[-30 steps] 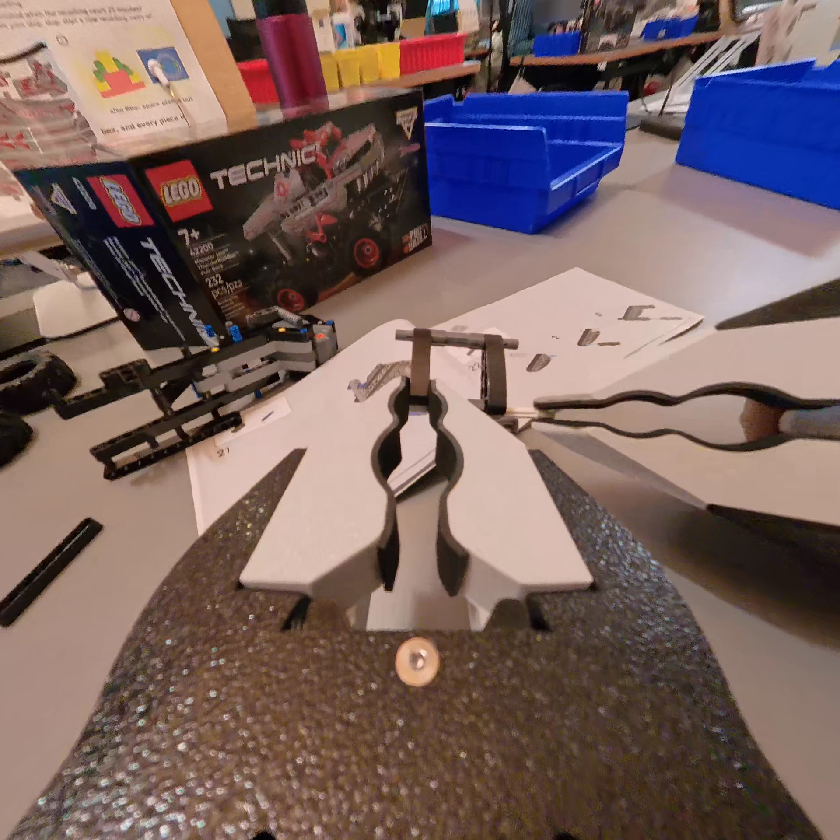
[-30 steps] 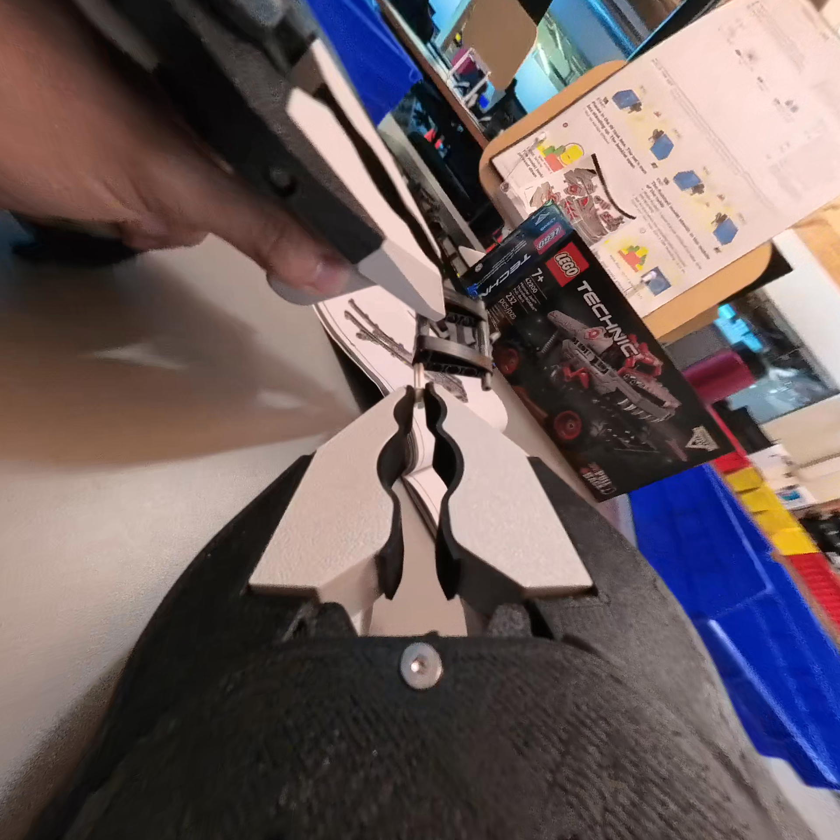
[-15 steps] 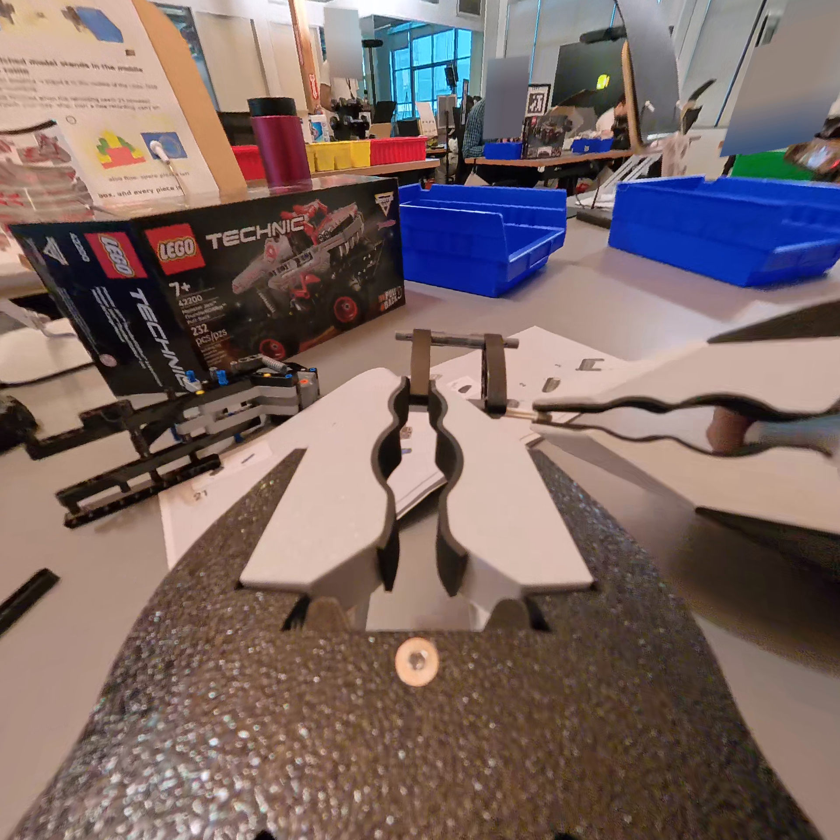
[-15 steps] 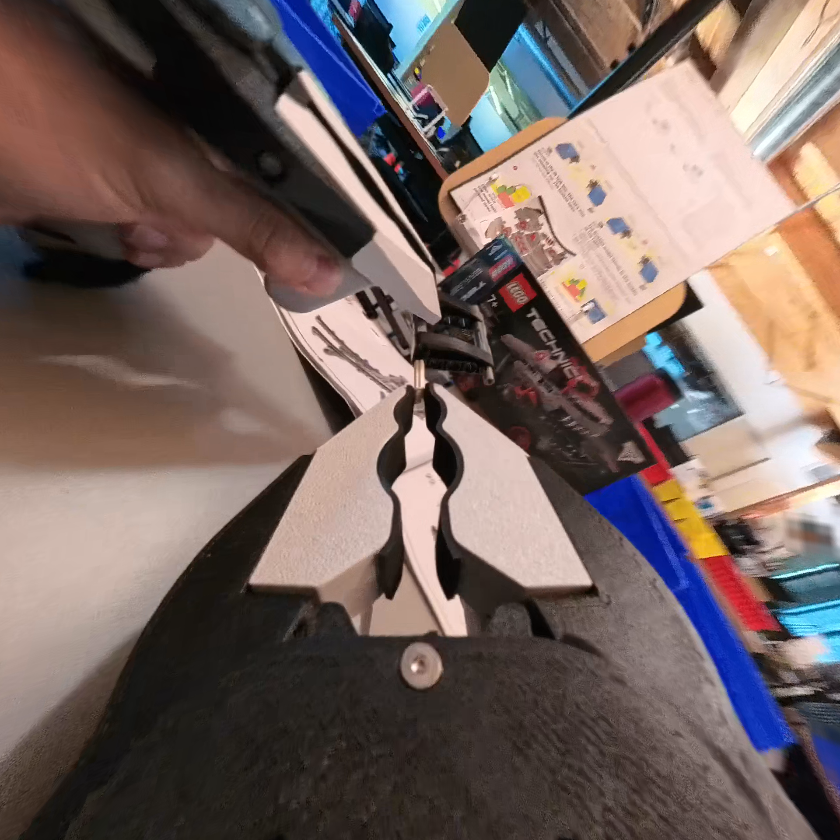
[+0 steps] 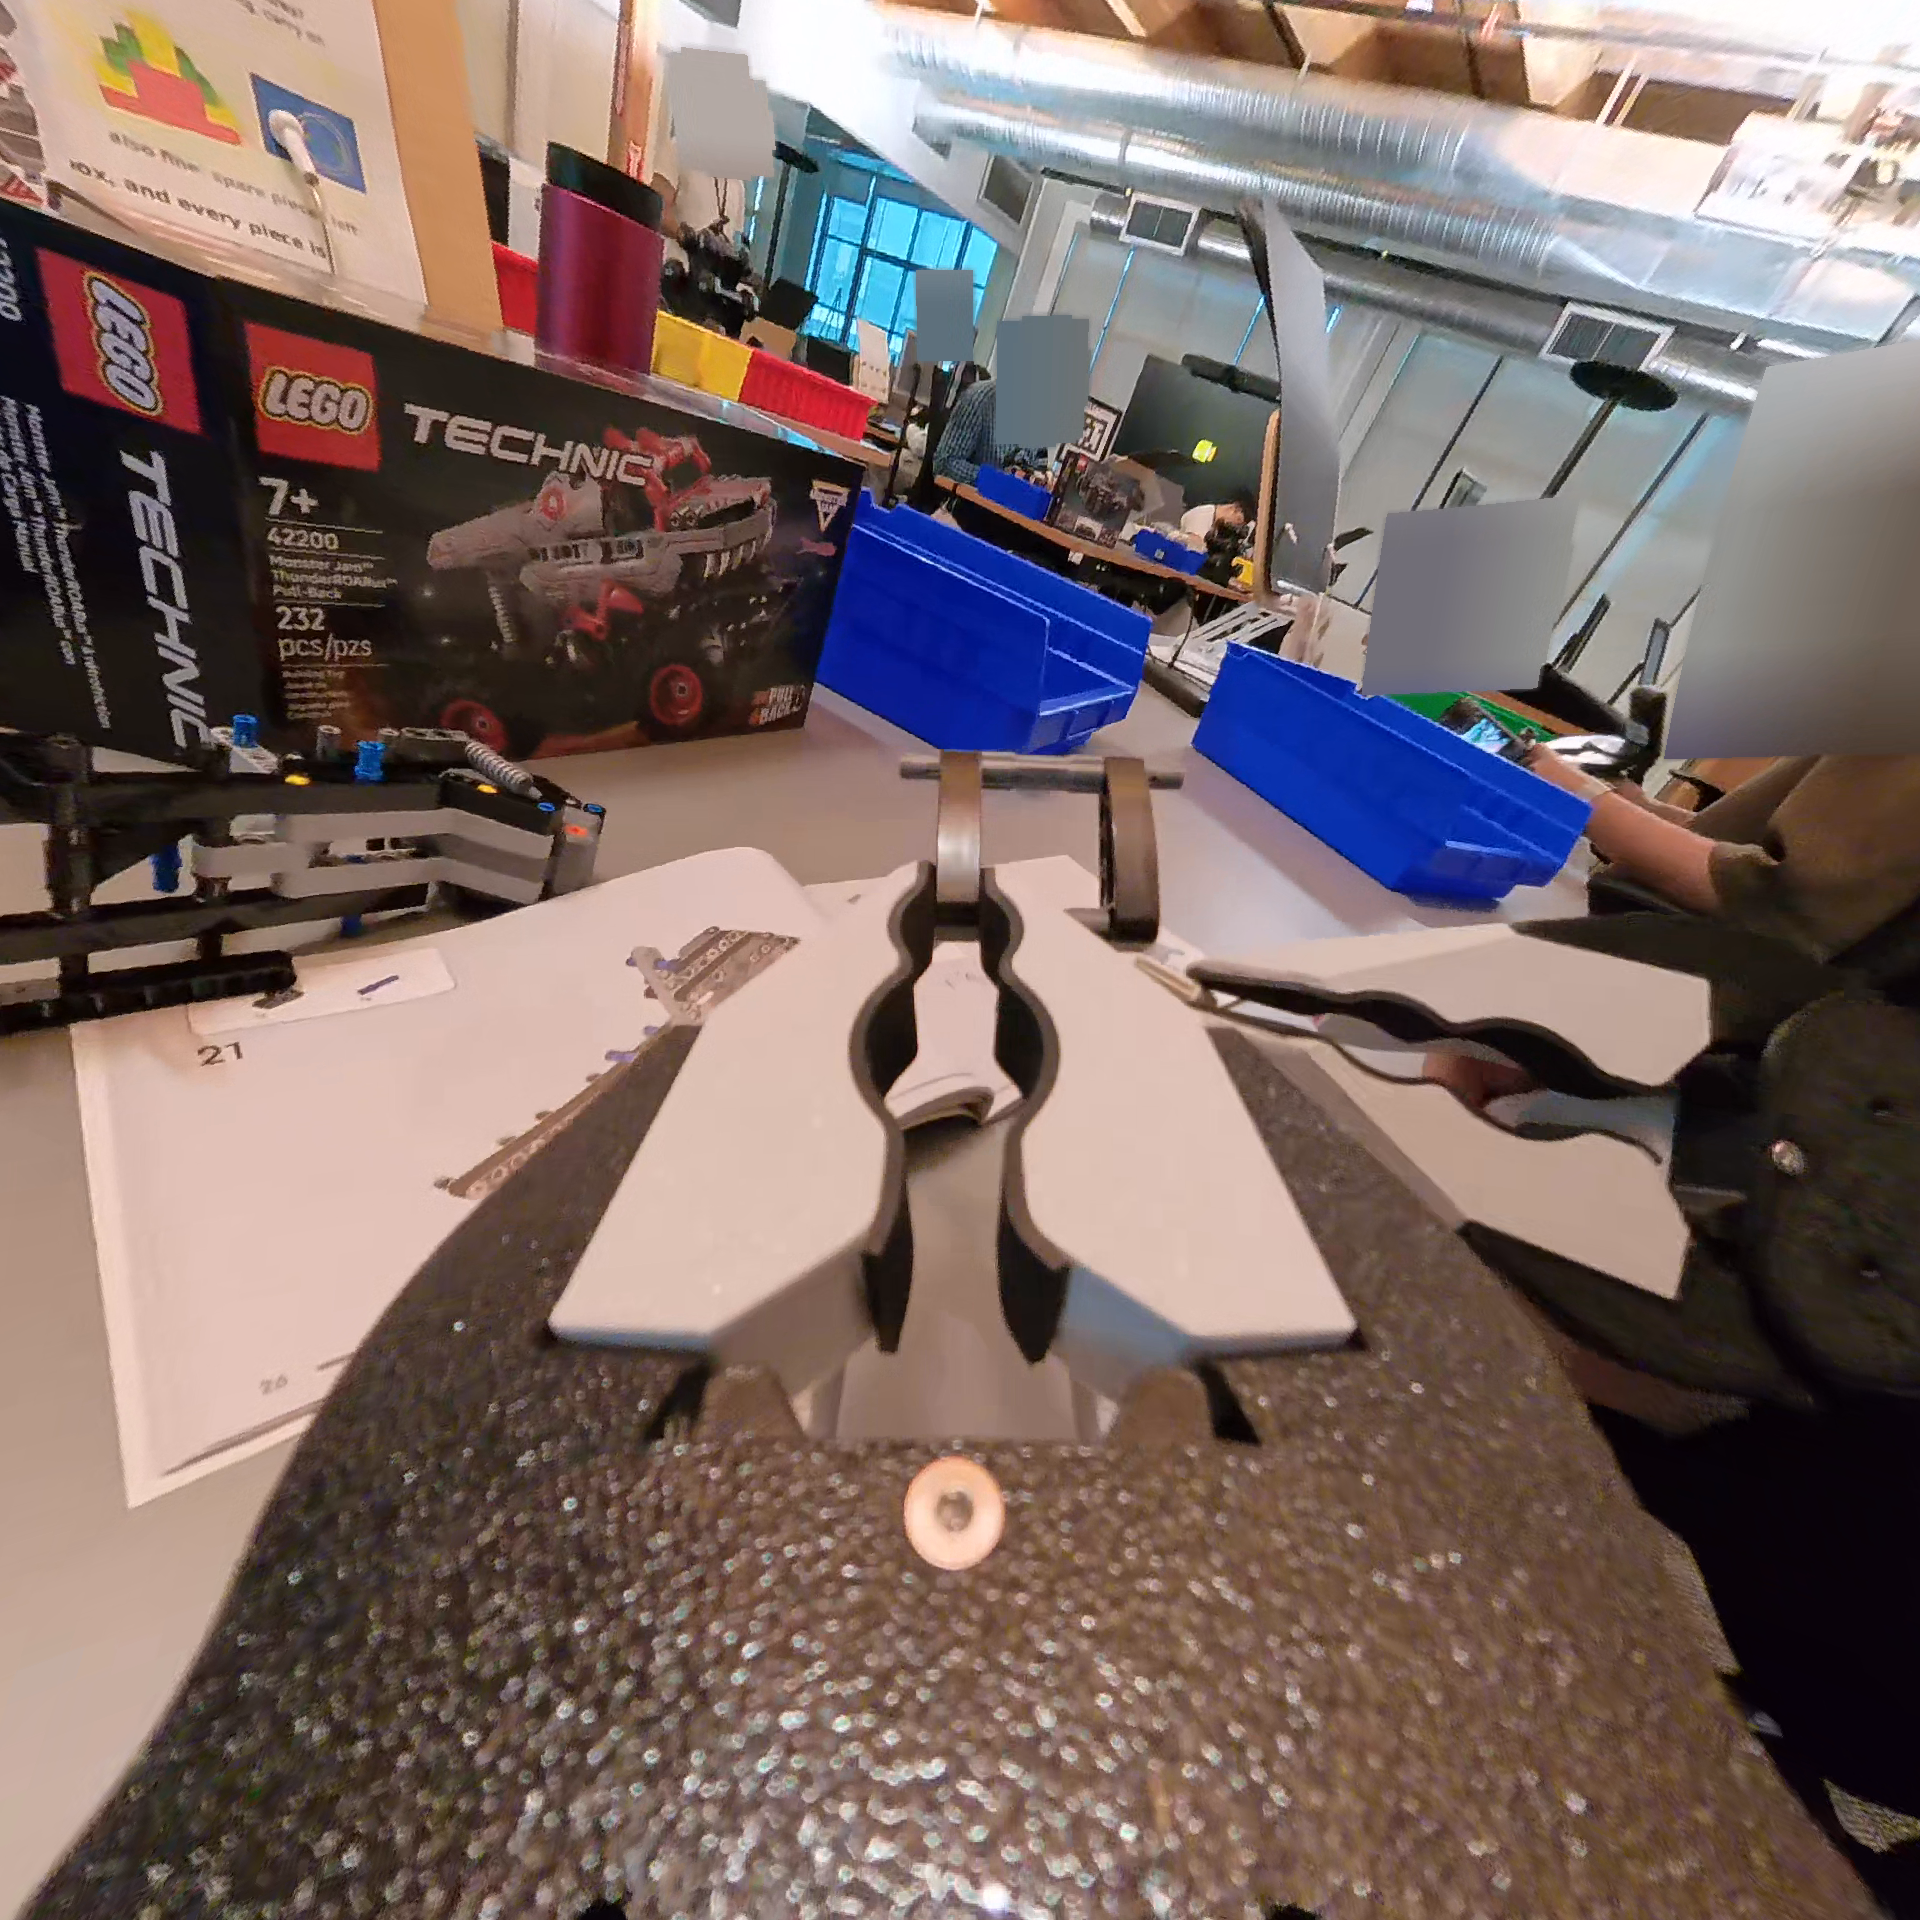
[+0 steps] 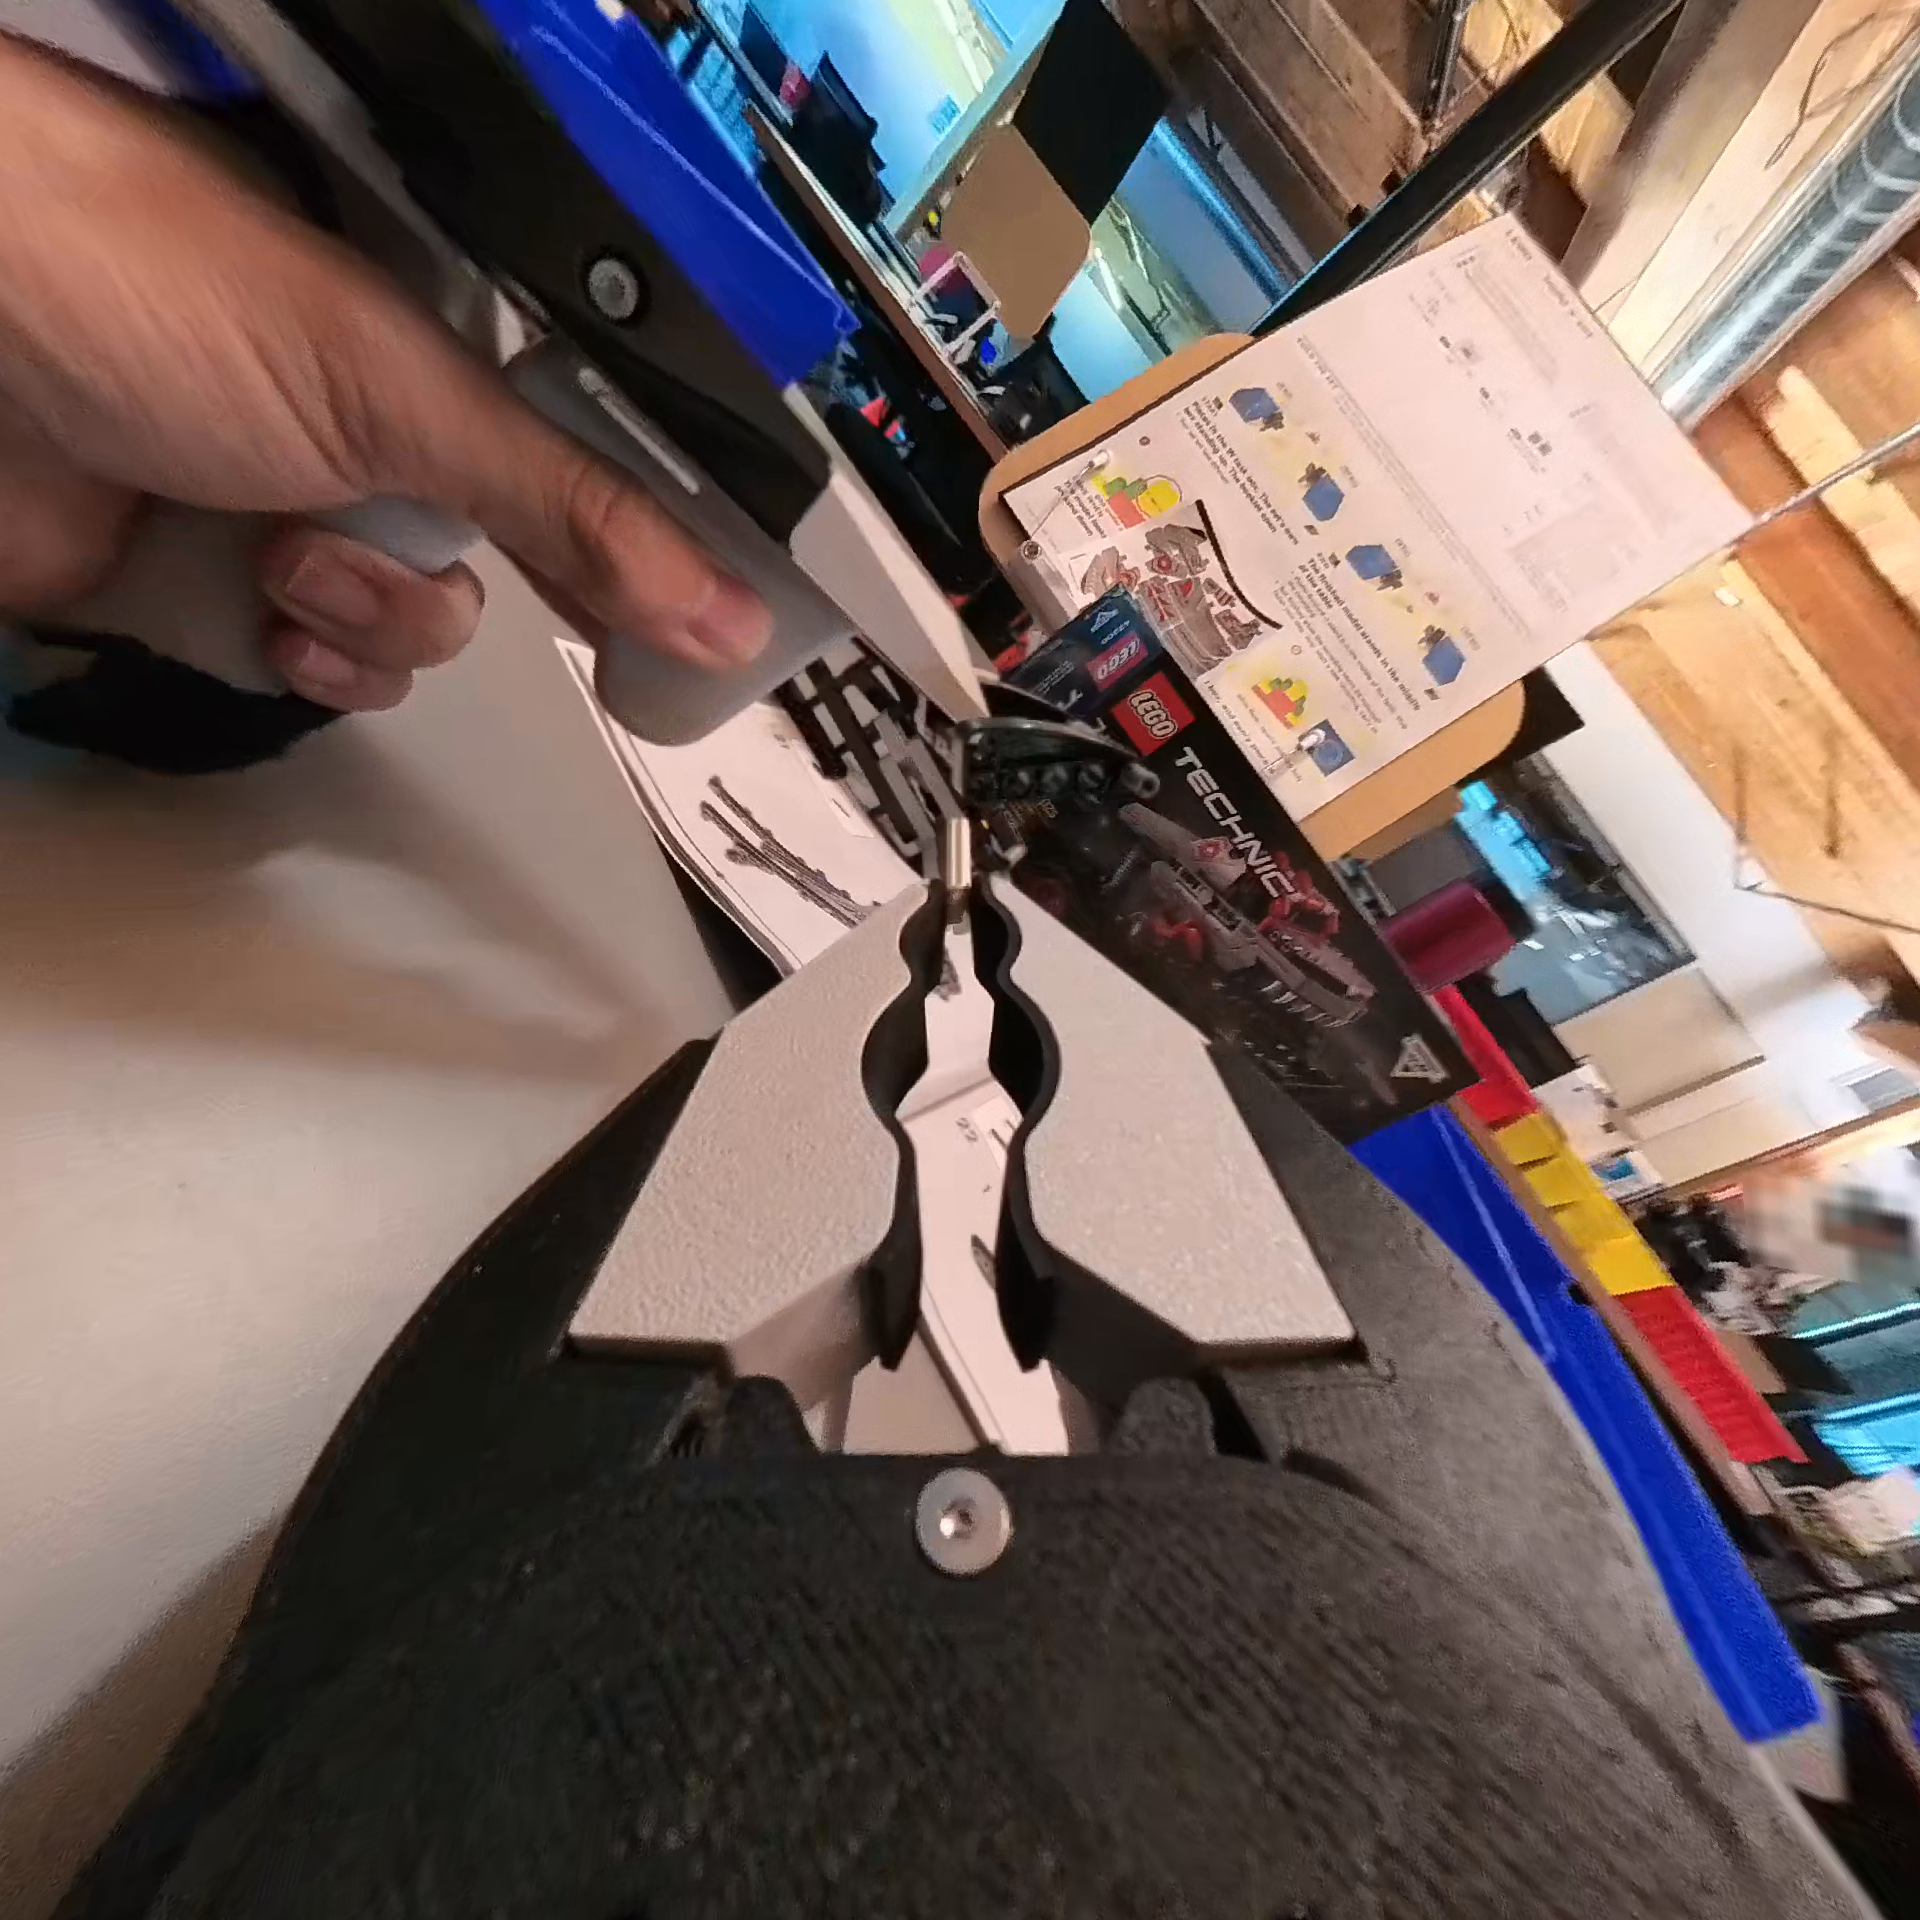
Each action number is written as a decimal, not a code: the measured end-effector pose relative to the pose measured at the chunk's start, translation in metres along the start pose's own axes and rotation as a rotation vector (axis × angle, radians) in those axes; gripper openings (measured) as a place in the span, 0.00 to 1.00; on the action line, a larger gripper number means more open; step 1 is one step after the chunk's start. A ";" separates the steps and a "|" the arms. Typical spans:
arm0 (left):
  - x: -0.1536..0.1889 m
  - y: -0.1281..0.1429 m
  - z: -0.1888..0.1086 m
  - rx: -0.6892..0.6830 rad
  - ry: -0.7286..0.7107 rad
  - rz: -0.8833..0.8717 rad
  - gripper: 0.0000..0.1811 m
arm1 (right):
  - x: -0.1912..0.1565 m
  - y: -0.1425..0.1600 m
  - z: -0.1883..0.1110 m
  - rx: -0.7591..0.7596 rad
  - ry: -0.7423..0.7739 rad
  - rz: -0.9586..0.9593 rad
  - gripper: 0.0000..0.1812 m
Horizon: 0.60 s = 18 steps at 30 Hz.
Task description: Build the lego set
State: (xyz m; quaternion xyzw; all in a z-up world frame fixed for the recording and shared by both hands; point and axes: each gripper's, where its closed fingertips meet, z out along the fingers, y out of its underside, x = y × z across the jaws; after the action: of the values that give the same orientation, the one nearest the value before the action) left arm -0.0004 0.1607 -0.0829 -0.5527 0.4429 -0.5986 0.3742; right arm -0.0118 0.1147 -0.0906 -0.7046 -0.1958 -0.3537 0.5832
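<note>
My left gripper point(image 5: 958, 883) is shut on one of two dark curved beams joined by a grey axle point(image 5: 1039, 774) and holds this small assembly up above the instruction booklet point(image 5: 416, 1091). My right gripper point(image 6: 961, 906) is shut on a short grey pin point(image 6: 957, 857). The pin points at the assembly point(image 6: 1039, 764), just below it. In the left wrist view the right gripper point(image 5: 1195, 975) comes in from the right, with the pin point(image 5: 1162, 968) close to the lower end of the second beam point(image 5: 1130, 873). The left gripper point(image 6: 961, 717) also shows in the right wrist view, held by a hand.
The half-built black and grey chassis point(image 5: 312, 831) stands on the table to the left, in front of the set's box point(image 5: 468, 551). Two blue bins point(image 5: 977, 634) point(image 5: 1371, 790) sit behind. A person's arm point(image 5: 1662, 842) rests at the far right. A poster board point(image 6: 1403, 499) stands behind the box. My hands' fingertips stand some 5 cm from each other.
Both grippers have tilted upward, so more of the room shows. The pin, which touched the second beam's lower end, now sits slightly off it. Both stay shut.
</note>
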 end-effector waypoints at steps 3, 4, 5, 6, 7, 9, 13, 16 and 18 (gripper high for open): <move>-0.001 -0.001 -0.001 0.002 -0.008 0.022 0.03 | 0.003 -0.002 0.000 0.019 -0.026 0.102 0.01; 0.000 0.000 -0.001 0.001 -0.013 0.036 0.03 | 0.003 -0.003 0.000 0.020 -0.035 0.132 0.01; 0.000 0.000 -0.001 -0.003 -0.016 0.055 0.03 | 0.004 -0.003 -0.001 0.024 -0.041 0.149 0.02; 0.001 0.001 0.000 -0.009 -0.021 0.076 0.03 | 0.004 -0.002 0.000 0.021 -0.048 0.155 0.02; 0.001 0.001 0.000 -0.015 -0.029 0.100 0.03 | 0.003 -0.001 0.000 0.017 -0.051 0.155 0.02; 0.002 0.001 0.001 -0.019 -0.046 0.152 0.03 | 0.001 -0.001 0.000 0.015 -0.061 0.152 0.02; 0.002 0.001 0.001 -0.035 -0.079 0.233 0.03 | 0.000 0.002 0.002 -0.010 -0.071 0.148 0.02; 0.001 0.003 0.001 -0.061 -0.119 0.311 0.03 | -0.003 0.006 0.004 -0.045 -0.066 0.071 0.02; 0.000 0.004 0.000 -0.083 -0.153 0.377 0.03 | -0.005 0.009 0.005 -0.065 -0.065 0.036 0.02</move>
State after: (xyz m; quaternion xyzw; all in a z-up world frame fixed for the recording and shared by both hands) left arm -0.0001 0.1592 -0.0864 -0.5189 0.5330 -0.4554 0.4891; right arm -0.0084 0.1178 -0.1007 -0.7377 -0.1904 -0.3262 0.5596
